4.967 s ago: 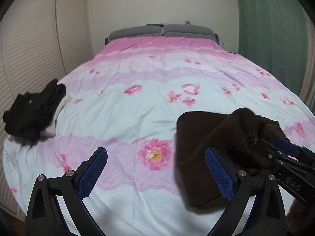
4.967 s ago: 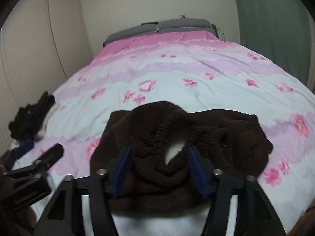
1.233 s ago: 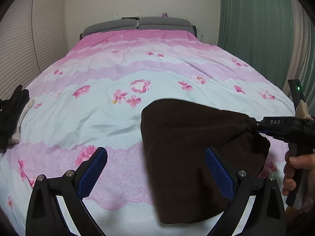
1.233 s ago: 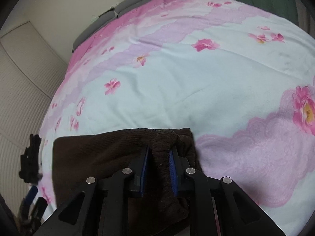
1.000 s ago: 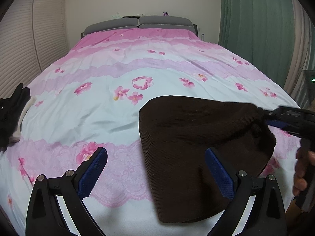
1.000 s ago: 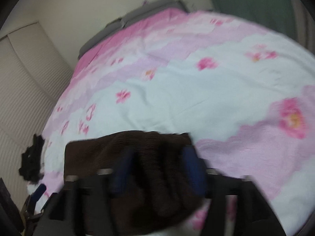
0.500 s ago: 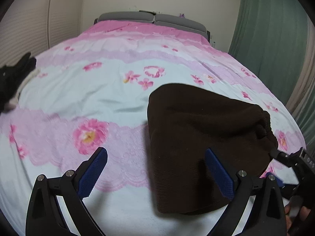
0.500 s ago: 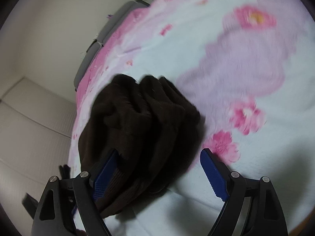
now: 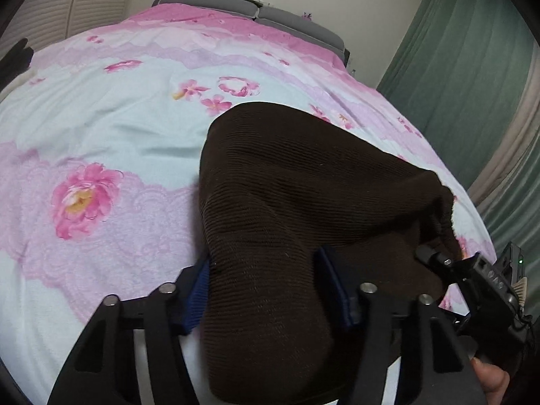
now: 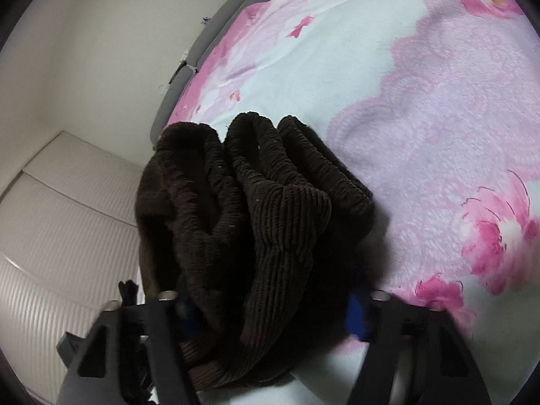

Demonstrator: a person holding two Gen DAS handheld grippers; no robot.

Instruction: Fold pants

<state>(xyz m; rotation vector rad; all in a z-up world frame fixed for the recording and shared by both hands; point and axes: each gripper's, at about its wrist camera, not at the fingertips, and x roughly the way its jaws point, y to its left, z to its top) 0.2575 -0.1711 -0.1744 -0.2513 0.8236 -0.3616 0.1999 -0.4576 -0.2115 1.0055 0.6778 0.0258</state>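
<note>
The folded dark brown ribbed pants (image 9: 290, 202) lie on the floral bedspread (image 9: 111, 128) near its front edge. My left gripper (image 9: 266, 287) has its blue-padded jaws closed in on the near end of the bundle, gripping the fabric. In the right wrist view the stacked layers and elastic waistband of the pants (image 10: 256, 209) fill the gap of my right gripper (image 10: 270, 307), whose jaws also press on the bundle from both sides. The right gripper shows in the left wrist view (image 9: 472, 276) at the bundle's right end.
A dark garment pile (image 9: 13, 60) lies at the bed's far left edge. A grey headboard (image 9: 249, 13) is at the back, green curtains (image 9: 472, 77) on the right, a white louvred wardrobe (image 10: 67, 222) on the left.
Both grippers moved in onto the folded pants and narrowed from wide open to closed on the bundle. The right gripper, which had let go of the waistband a second ago, grips again.
</note>
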